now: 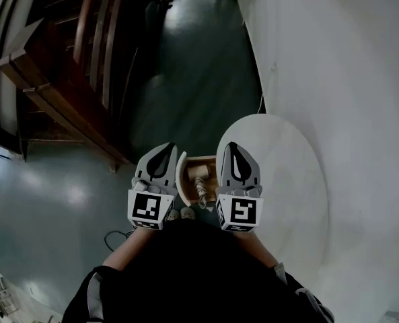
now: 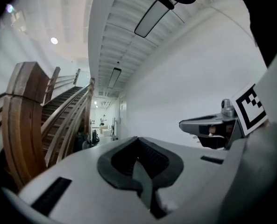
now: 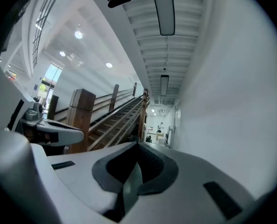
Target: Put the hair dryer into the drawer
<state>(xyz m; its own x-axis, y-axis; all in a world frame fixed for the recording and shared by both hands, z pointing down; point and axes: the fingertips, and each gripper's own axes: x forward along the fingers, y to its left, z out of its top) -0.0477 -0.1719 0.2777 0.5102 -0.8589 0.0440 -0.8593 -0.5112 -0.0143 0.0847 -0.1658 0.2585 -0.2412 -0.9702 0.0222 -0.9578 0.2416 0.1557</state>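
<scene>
Glossy grey hallway floor (image 1: 186, 79) below. Nearest, side by side and level: left gripper (image 1: 164, 148) and right gripper (image 1: 233, 147), both claws pressed together, pinching nothing. Beneath, between them: hair dryer (image 1: 200, 174) inside open drawer (image 1: 206, 159) at round white table's (image 1: 280, 173) left edge. Beyond, wooden staircase (image 1: 85, 59).

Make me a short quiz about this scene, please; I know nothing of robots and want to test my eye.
1. True or false: the left gripper holds something between its jaws.
2. What stands on the left gripper's side of the hall? A) a wooden staircase B) a bookshelf C) a fridge
3. Fill in: in the head view, between the left gripper and the right gripper, far below, an open wooden ____ shows.
Key: 1 false, both grippers are shut and empty; 2 A; 3 drawer.
</scene>
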